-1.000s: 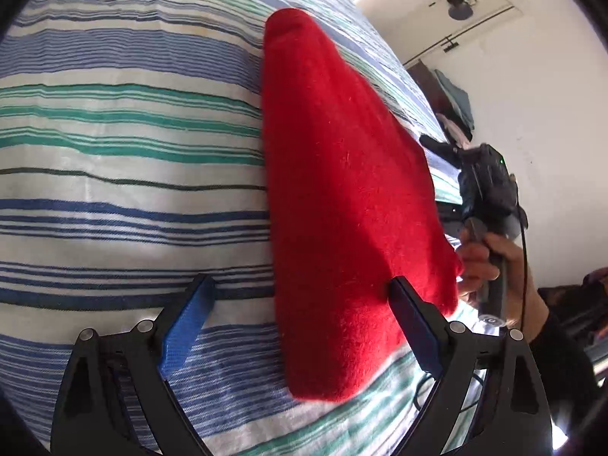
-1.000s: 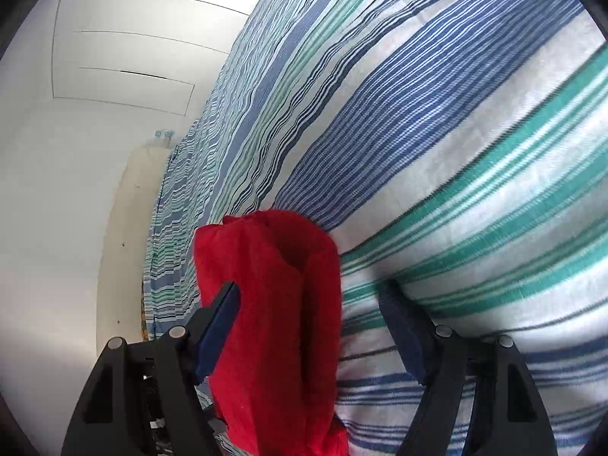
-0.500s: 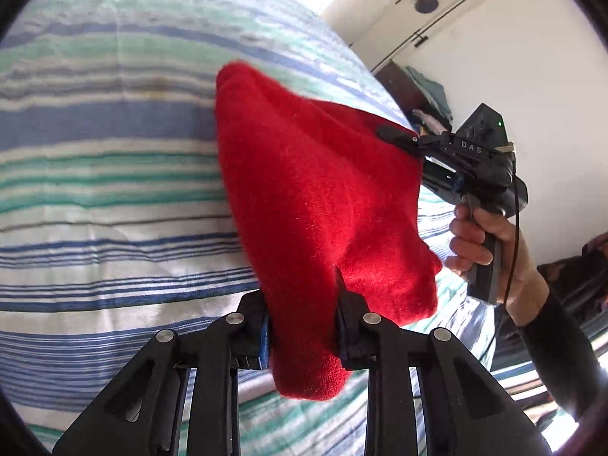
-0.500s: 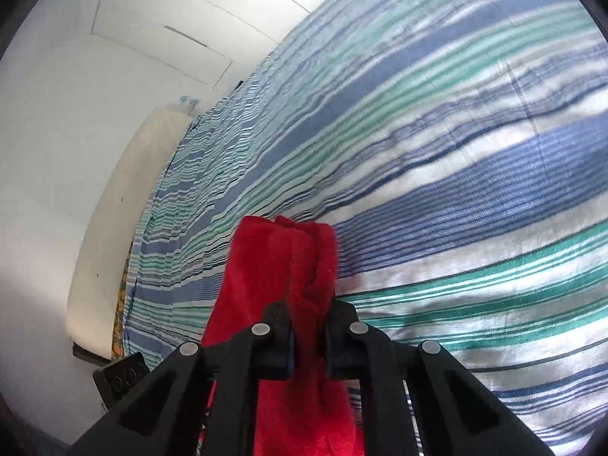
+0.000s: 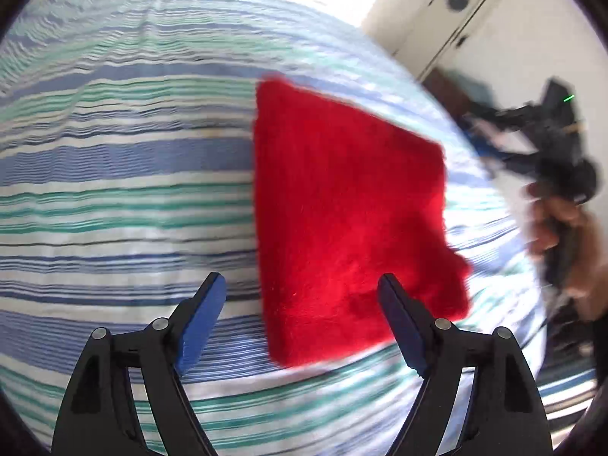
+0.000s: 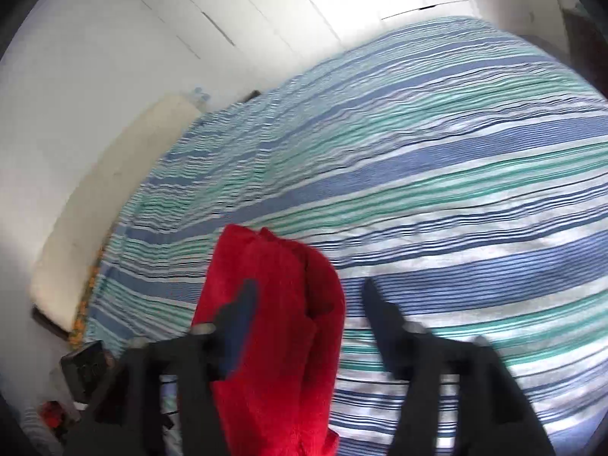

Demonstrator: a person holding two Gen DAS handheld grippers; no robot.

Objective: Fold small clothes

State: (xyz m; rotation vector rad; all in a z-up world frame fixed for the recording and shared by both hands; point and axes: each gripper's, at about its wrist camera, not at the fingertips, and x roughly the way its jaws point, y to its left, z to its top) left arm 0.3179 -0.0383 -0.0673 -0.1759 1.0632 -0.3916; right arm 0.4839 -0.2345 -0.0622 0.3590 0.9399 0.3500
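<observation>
Red fleece garment (image 5: 342,220), folded, lying on striped bedsheet (image 5: 125,197)

Black hand-held gripper (image 5: 300,296) — blue pads (image 5: 201,319), silver screws, dark sleeve (image 5: 600,345).

Wide bare striped bedspread (image 5: 114,197) left of the red cloth (image 5: 342,220), right tongs (image 5: 490,129) crowding its right edge

garment (image 5: 349,220): plain red, ahead of the gripper
bedsheet (image 5: 125,197): blue, teal and white stripes, under the gripper
pads (image 5: 201,315): blue
</observation>
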